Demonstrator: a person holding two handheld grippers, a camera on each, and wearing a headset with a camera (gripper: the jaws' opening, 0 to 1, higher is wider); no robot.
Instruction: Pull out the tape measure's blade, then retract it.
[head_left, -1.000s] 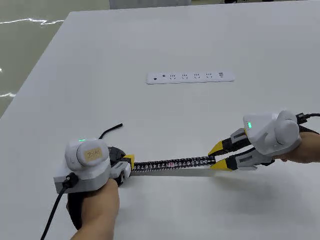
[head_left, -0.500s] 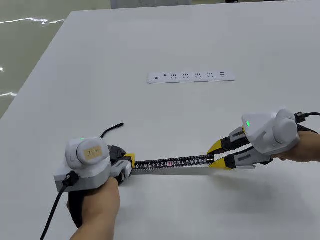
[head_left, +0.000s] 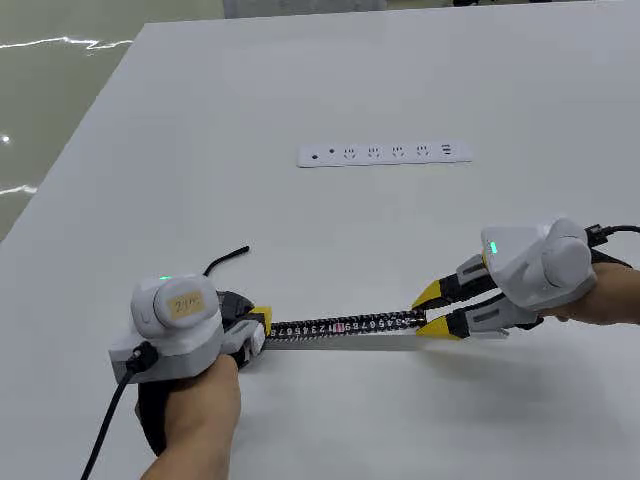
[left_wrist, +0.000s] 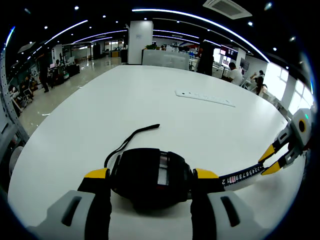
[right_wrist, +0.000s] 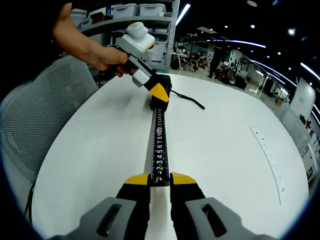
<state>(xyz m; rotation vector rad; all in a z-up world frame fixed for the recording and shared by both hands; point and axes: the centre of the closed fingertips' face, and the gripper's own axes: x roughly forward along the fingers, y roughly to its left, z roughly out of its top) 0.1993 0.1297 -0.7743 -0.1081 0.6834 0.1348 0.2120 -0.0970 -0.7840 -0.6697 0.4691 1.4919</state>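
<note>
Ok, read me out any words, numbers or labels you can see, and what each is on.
"2 3 4 5 6 7 8 9": on the blade, by the right gripper; farther numbers too small.
Sticker on the left gripper: handwriting too blurred.
Power strip: markings too small.

The white bench (head_left: 300, 80) carries a white power strip (head_left: 385, 154) at the far middle. Near left sits a black tape measure (left_wrist: 150, 175), its strap (head_left: 225, 260) trailing away, its blade (head_left: 345, 326) stretched rightward.
</note>
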